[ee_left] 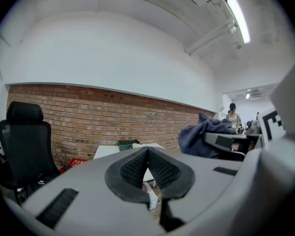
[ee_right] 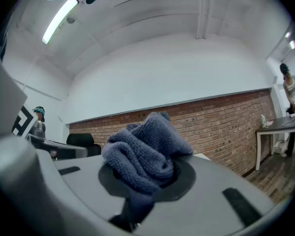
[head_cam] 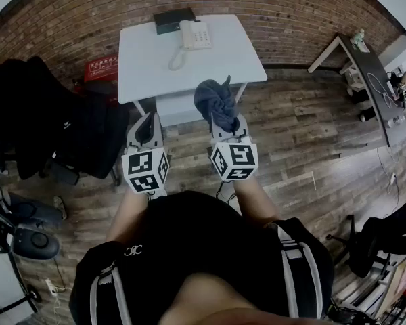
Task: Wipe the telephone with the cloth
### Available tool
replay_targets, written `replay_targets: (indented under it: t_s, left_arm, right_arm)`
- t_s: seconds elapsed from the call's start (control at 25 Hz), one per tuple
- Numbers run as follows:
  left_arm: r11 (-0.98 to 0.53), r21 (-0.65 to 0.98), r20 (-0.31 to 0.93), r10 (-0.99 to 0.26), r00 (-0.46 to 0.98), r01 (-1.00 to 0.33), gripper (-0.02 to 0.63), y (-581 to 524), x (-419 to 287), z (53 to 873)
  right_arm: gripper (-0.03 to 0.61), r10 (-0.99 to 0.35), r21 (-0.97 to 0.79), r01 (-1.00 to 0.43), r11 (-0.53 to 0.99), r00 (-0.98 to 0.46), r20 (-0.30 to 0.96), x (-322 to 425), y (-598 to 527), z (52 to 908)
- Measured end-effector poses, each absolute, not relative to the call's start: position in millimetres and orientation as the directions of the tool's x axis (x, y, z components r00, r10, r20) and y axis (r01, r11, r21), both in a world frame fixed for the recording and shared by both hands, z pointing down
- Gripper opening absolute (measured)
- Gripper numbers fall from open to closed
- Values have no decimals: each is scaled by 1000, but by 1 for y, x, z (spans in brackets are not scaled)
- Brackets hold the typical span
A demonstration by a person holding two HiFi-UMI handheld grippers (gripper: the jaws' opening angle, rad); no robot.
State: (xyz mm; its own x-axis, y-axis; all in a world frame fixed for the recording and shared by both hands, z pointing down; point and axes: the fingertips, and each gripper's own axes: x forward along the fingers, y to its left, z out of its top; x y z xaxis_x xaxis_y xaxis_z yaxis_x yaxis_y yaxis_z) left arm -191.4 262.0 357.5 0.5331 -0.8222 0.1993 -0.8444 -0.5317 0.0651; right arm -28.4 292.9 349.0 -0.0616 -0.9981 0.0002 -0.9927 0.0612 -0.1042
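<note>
A white telephone (head_cam: 195,35) with a coiled cord sits at the far side of a white table (head_cam: 223,63) against the brick wall. My right gripper (head_cam: 228,128) is shut on a bunched dark blue cloth (head_cam: 216,101), which fills the right gripper view as a blue cloth (ee_right: 145,154). It hangs in the air short of the table's near edge. My left gripper (head_cam: 145,128) is beside it, shut with nothing between its pads (ee_left: 148,168). The table (ee_left: 108,152) shows small ahead in the left gripper view.
A dark box (head_cam: 174,19) lies behind the telephone. A black office chair (head_cam: 51,124) stands to the left, with a red crate (head_cam: 103,68) by the wall. A desk (head_cam: 372,87) stands at the far right. People stand in the background.
</note>
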Motion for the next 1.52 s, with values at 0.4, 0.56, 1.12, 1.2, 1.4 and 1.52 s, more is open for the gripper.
replay_targets:
  t_s: [0.4,0.56,1.12,1.2,1.4,1.52]
  left_arm:
    - [-555,66,178,-811,557,-829,0,285,-162,352]
    - [-561,64,172,-808,563,-825,0,302,-147,351]
    - [-576,53,192,-795,575,-815,0,331,-131,361]
    - [-584,56,195,-789,583,-810,0,324,-126,364]
    - [-600,83,200,-772,603,-796,0,298,-110,376]
    - [-600,108,200,-768,608,-793,0,278,-103,381]
  right_arm:
    - [40,-999,-115,-992,45,-44,-8,-3,324,350]
    - [41,-999,-123,-991,51,-51,-9,10,342,350]
    - [41,-998,-113,-992,57,-59,17,22,371,360]
    - [41,-999,-114,-992,45,-48,18,26,365,362]
    - [41,-999,-97,-995,23,-26,32,38,343,367]
    - [41,-999,-84,-996,16,-20,45,46,325,371]
